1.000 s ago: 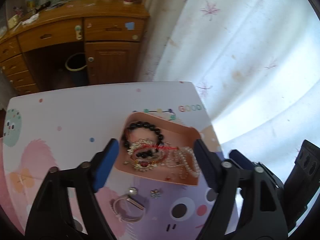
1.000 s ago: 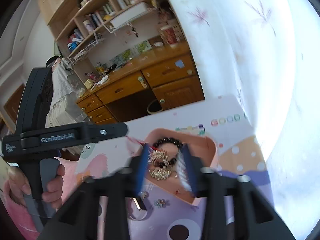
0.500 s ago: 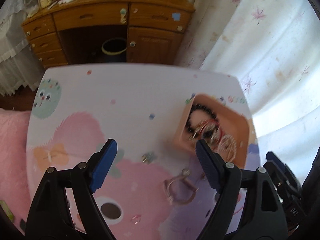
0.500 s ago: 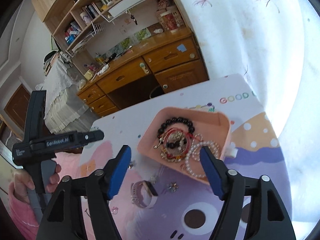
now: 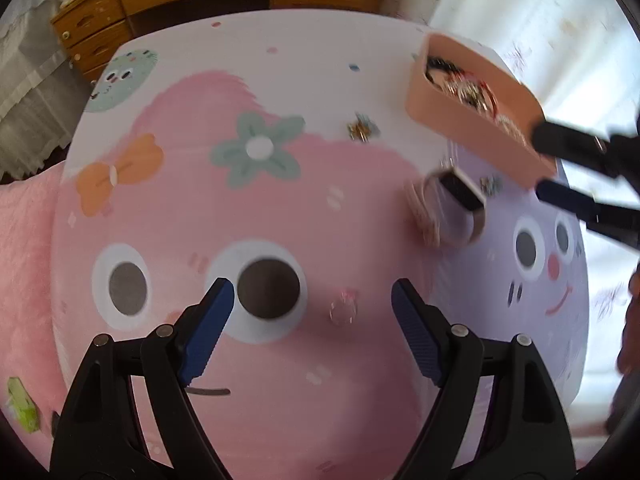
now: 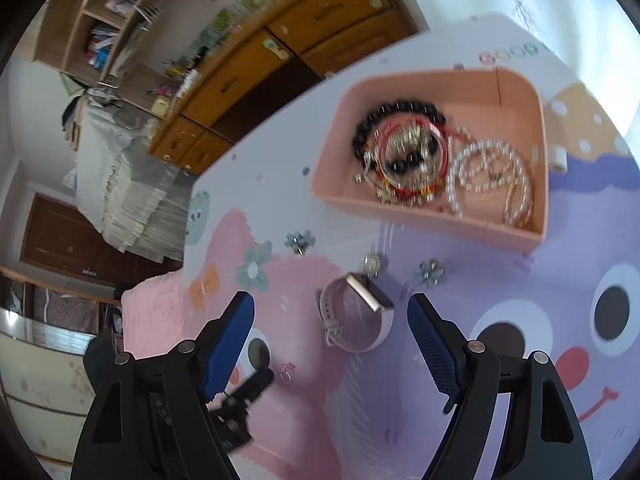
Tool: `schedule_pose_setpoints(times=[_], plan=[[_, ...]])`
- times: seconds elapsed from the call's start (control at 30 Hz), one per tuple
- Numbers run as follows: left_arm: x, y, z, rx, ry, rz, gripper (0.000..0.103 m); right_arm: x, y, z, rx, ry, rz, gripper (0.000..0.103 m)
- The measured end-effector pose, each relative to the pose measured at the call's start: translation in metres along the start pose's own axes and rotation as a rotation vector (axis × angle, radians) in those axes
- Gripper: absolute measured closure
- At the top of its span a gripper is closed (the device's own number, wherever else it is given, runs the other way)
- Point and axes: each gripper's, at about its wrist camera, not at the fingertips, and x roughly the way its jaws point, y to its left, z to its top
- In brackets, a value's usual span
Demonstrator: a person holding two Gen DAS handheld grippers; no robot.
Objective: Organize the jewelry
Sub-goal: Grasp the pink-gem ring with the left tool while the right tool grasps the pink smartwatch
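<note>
Jewelry (image 6: 424,160) is gathered in the pink tray (image 6: 440,224). The watch (image 6: 360,316) is framed by the spread, empty right gripper (image 6: 332,340) (apparently for pickup). The left gripper (image 5: 310,316) is likewise held spread over a small ring (image 5: 343,308).

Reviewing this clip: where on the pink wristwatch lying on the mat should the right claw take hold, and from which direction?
Grip the wristwatch across its strap loop, beside the rectangular case, coming down from above. It lies on its side with the band closed in a ring, so one finger can probably go inside the loop and one outside. The open right claw already hangs over it; the case itself looks wider and slicker.
</note>
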Motion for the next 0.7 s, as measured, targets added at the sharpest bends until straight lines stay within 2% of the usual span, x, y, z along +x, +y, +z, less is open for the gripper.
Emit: schedule_pose_setpoints(times=[0.1, 0.2, 0.33, 0.5, 0.53, 0.63, 0.7], plan=[[0.003, -0.01, -0.02, 0.057, -0.014, 0.007, 0.024, 0.02, 0.008, -0.003, 0.02, 0.037, -0.054, 0.023], [0.004, -0.014, -0.034, 0.076, -0.062, 0.024, 0.025, 0.041, 0.018, -0.006, 0.042, 0.052, -0.126, 0.023], [0.005, -0.017, -0.046, 0.108, -0.144, 0.066, 0.031, 0.066, 0.032, -0.007, 0.032, 0.07, -0.243, 0.023], [0.01, -0.015, -0.046, 0.106, -0.164, 0.029, 0.041, 0.09, 0.047, -0.006, 0.013, 0.067, -0.33, 0.023], [0.011, -0.014, -0.046, 0.101, -0.163, 0.017, 0.044, 0.093, 0.051, -0.004, 0.01, 0.069, -0.358, 0.026], [0.013, -0.015, -0.042, 0.091, -0.163, -0.015, 0.053, 0.105, 0.056, -0.003, 0.009, 0.078, -0.404, 0.048], [0.013, -0.018, -0.042, 0.101, -0.165, -0.033, 0.058, 0.111, 0.056, -0.003, 0.009, 0.092, -0.412, 0.054]])
